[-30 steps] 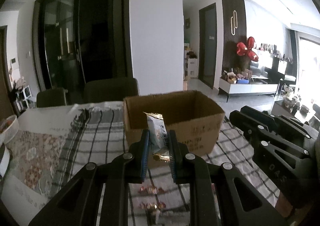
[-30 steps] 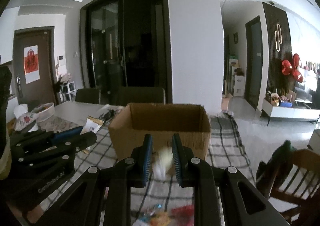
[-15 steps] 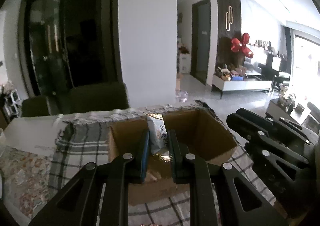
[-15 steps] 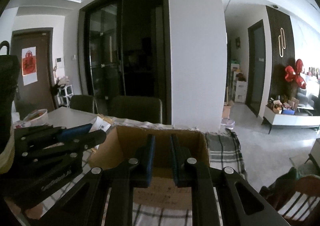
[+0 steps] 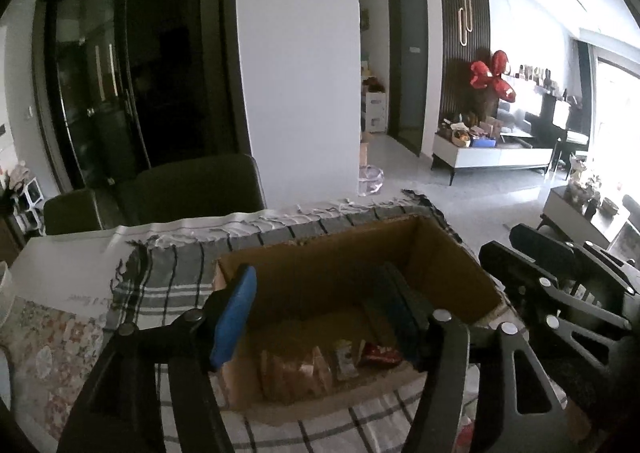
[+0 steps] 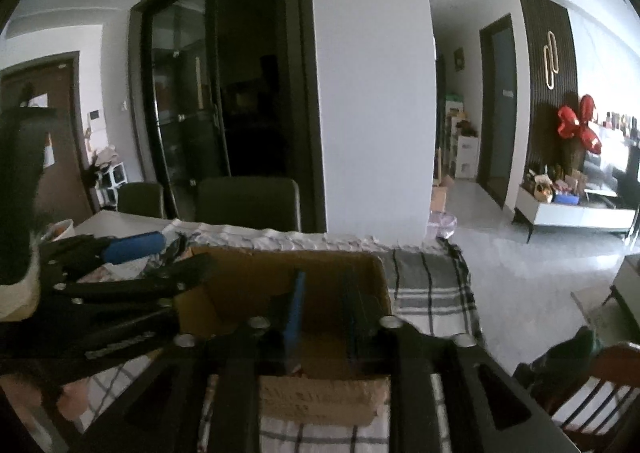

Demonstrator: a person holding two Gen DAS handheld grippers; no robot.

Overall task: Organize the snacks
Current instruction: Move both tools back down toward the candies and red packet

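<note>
Left gripper: fingers opening over the box — nothing between them.
Right gripper: fingers opening, empty, over the box.
Snacks: on the box floor.
Risk: the two grippers sit close — they could knock together.
Writing: box print unreadable.

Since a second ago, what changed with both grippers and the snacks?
Both grippers carried packets to above the cardboard box and let go: left gripper and right gripper jaws are opening, nothing between them. Snack packets lie inside. Box and checked cloth stayed put.
</note>
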